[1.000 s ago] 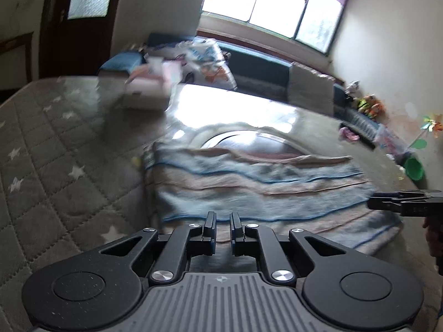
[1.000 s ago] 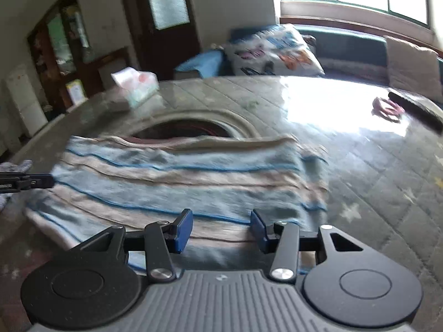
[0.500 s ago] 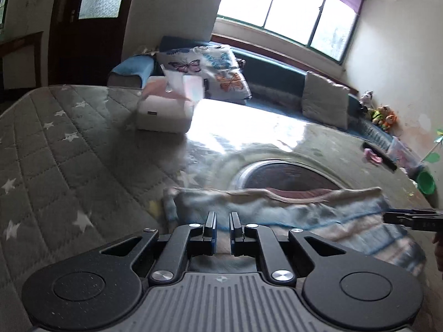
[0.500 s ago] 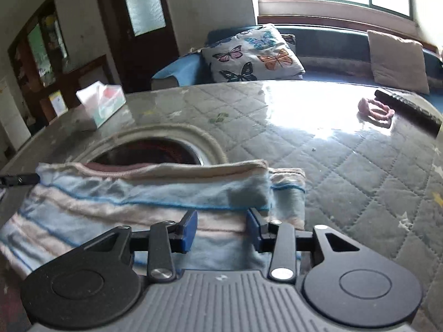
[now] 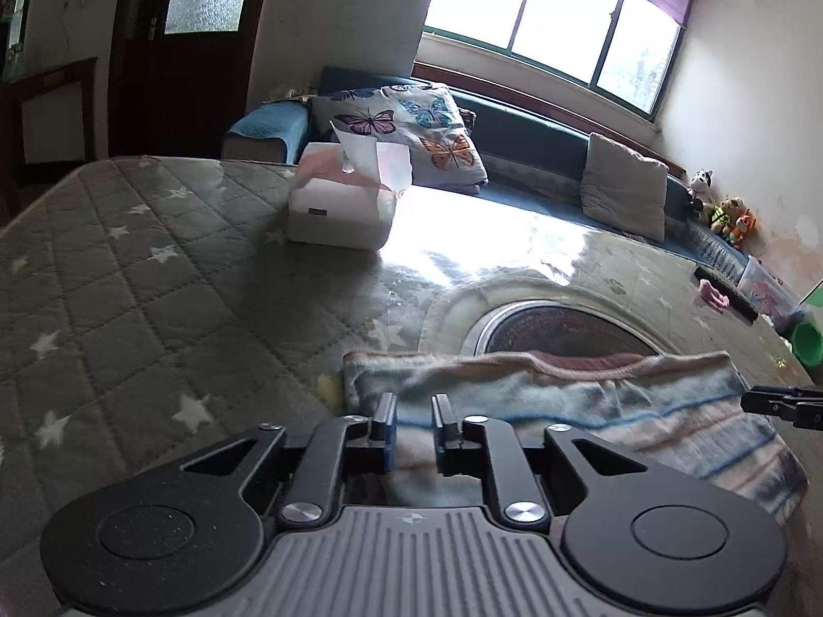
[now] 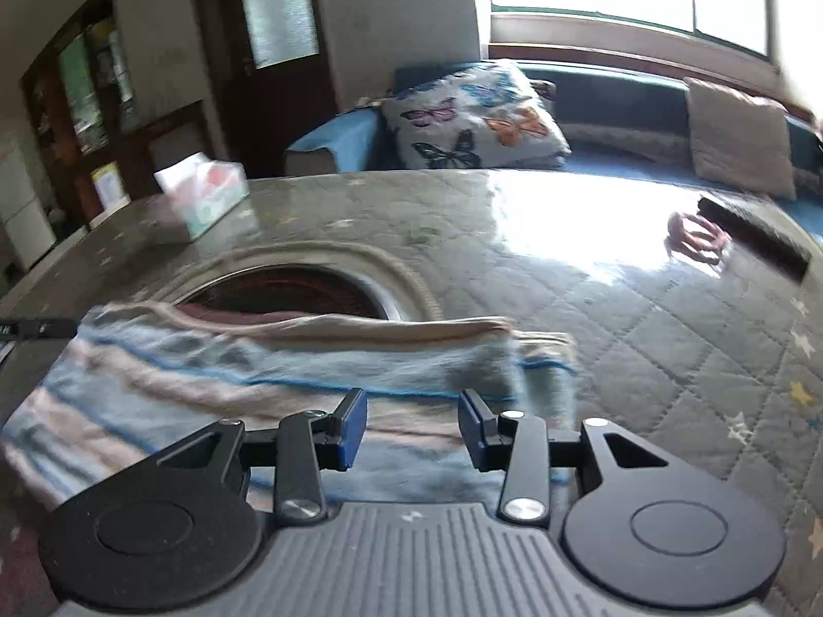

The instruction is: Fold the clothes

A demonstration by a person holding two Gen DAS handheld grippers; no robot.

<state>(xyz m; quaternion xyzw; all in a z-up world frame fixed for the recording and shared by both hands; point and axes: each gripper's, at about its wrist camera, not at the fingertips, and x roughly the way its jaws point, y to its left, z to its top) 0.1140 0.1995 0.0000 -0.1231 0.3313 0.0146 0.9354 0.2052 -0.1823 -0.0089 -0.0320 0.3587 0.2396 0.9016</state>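
While your left gripper [image 5: 413, 419] opens its jaws over the striped garment [image 5: 591, 411], nothing is pinched between them. Your right gripper [image 6: 413, 424] stands parted above the cloth too. That garment lies folded on the quilted table [image 5: 128, 283], overlapping its round inset [image 5: 555, 331].

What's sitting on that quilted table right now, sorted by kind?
Striped cloth: 1
Tissue box: 1
Pink item: 1
Dark flat bar beside it, possibly a remote: 1
Total: 4
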